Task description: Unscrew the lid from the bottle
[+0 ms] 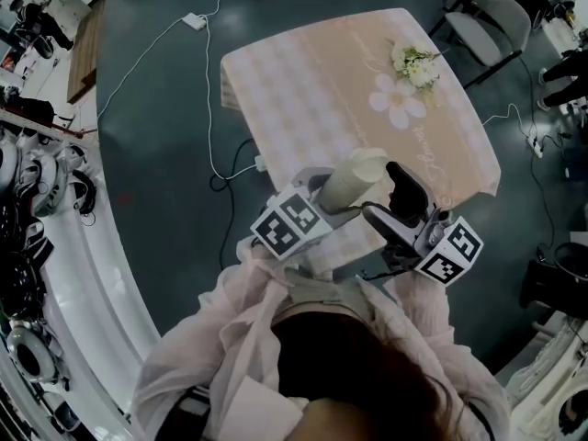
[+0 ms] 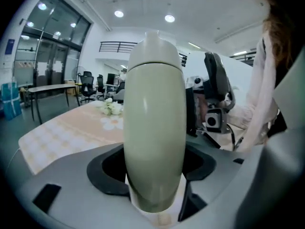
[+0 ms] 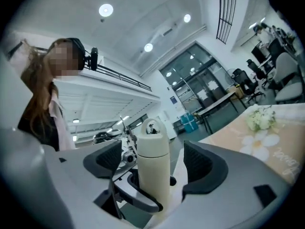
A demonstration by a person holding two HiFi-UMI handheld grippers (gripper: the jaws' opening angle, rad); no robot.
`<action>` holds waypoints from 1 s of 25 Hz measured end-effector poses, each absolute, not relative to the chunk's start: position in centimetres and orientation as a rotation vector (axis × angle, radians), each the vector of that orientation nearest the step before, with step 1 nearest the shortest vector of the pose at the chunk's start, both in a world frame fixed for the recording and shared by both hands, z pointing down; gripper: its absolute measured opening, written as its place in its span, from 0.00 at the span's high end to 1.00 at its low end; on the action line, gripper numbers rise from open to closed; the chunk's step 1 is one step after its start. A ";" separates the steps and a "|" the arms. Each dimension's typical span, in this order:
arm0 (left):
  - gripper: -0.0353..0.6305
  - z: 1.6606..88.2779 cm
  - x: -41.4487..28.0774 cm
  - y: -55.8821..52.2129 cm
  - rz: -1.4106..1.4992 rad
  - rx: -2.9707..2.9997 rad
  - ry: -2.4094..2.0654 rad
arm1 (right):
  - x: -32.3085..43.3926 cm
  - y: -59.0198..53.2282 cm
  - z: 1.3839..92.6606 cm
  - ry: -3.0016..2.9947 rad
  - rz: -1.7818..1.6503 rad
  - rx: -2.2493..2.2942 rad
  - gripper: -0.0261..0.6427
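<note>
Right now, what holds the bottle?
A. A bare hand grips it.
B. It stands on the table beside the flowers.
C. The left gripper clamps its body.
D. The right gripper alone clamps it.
C: the left gripper has its jaws pressed on the body of the bottle, while the right gripper has its jaws apart around the lid.

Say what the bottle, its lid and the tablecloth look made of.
Bottle: pale cream, satin finish with one soft highlight streak; coated metal or plastic, can't tell which.
Lid: same cream, matte, moulded carry loop on top; probably plastic.
Tablecloth: peach checks with a printed flower; hangs limp at the edges, so cloth, possibly vinyl.
</note>
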State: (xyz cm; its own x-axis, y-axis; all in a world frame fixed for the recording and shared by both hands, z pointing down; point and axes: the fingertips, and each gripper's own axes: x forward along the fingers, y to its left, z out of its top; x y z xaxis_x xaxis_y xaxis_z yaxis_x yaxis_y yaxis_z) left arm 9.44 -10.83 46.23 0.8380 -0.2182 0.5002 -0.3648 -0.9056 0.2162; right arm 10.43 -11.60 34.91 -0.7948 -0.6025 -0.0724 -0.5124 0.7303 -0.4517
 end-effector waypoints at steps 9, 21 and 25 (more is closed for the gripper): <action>0.48 47.5 10.2 -9.0 0.773 2.735 -0.378 | 9.0 -12.4 35.2 2.845 -0.474 -1.045 0.51; 0.48 44.3 9.2 -1.5 0.658 2.758 0.501 | 7.1 -5.8 31.9 2.976 -0.266 -0.154 0.52; 0.47 45.6 9.6 -5.6 0.704 2.787 0.096 | 8.9 -8.7 32.8 2.886 -0.377 -0.434 0.44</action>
